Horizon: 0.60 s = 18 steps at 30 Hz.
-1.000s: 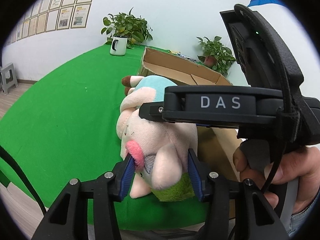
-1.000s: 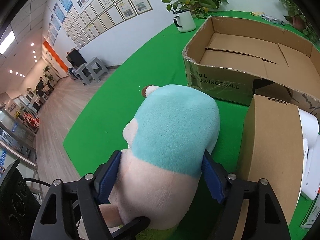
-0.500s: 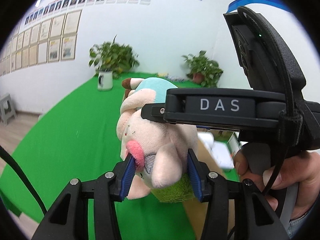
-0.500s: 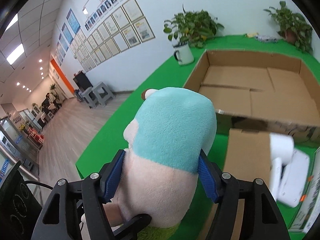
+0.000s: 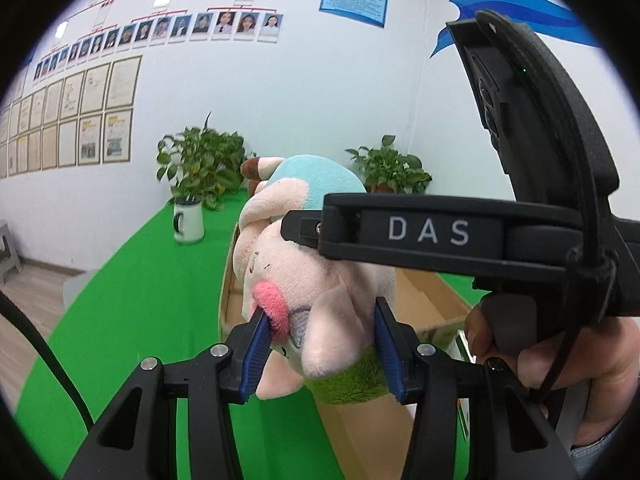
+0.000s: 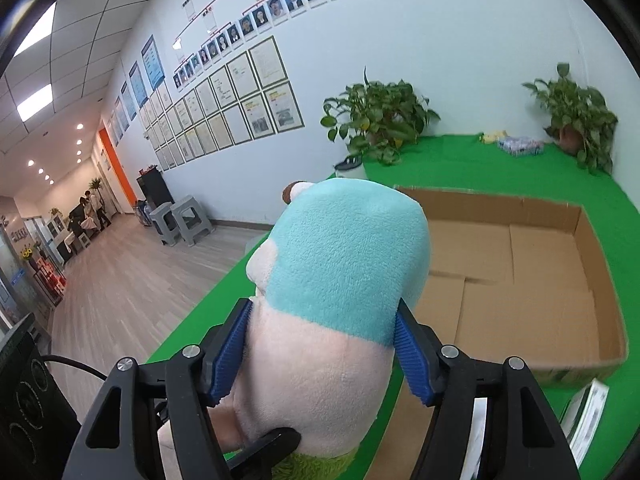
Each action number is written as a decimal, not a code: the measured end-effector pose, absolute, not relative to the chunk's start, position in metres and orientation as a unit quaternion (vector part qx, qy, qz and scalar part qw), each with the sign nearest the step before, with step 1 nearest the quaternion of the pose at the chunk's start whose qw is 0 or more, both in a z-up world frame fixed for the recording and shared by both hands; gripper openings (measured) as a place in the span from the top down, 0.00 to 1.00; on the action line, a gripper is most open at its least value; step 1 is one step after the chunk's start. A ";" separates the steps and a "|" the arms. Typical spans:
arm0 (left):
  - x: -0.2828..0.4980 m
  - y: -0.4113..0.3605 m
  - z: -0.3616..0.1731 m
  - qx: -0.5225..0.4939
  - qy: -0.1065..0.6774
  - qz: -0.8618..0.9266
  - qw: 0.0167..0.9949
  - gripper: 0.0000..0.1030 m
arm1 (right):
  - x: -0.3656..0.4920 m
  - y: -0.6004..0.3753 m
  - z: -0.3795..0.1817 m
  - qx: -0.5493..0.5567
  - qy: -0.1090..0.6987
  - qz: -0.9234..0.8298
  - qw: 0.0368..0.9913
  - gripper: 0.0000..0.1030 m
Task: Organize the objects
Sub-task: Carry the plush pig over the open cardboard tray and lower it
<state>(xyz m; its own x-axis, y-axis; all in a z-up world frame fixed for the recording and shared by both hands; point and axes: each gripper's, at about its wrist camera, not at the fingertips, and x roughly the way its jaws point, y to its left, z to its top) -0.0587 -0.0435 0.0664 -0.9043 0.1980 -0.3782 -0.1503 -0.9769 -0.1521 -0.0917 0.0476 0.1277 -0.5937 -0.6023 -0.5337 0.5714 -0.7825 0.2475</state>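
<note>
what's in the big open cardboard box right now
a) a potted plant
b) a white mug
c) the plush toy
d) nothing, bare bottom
d: the cardboard box shows only its bare bottom flaps, while the plush toy sits clamped between both tools, outside it.

- left gripper point(image 5: 320, 344): black plastic frame, two angular arms with triangular cut-outs, one silver screw on each arm segment
- left pads point(image 5: 254, 354): blue, ribbed, long and narrow
- thin black cable point(image 5: 48, 360) curving along the lower left edge of the left wrist view
- right gripper point(image 6: 322, 354): same black frame, silver screws, blue ribbed pads point(image 6: 412, 358)
- seen from the left wrist view, right gripper body: black bar with white "DAS" lettering point(image 5: 428, 231), small screw at its tip, curved black housing above with a tiny green light
- black cord looped around its handle
- hand point(image 5: 532, 364) on handle; denim-like blue fabric at lower right corner
</note>
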 end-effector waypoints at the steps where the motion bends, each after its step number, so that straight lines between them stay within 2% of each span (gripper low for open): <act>1: -0.067 -0.044 0.073 -0.197 -0.057 0.974 0.092 0.54 | -0.098 0.046 0.136 0.304 -0.024 -0.895 0.326 0.37; 10: -0.106 -0.045 0.097 -0.200 -0.051 0.973 0.103 0.54 | -0.167 0.049 0.204 0.294 -0.031 -0.902 0.314 0.38; 13: -0.113 -0.047 0.092 -0.211 -0.053 0.971 0.098 0.53 | -0.193 0.045 0.206 0.301 -0.032 -0.899 0.316 0.38; 18: -0.133 -0.057 0.075 -0.234 -0.062 0.966 0.090 0.54 | -0.232 0.018 0.177 0.322 -0.030 -0.891 0.317 0.38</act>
<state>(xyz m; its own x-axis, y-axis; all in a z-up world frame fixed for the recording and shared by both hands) -0.1331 -0.0567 0.0745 -0.8739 0.2029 -0.4418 -0.1451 -0.9762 -0.1614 -0.2316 0.0180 0.1769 -0.5908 -0.5856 -0.5550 0.5464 -0.7966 0.2588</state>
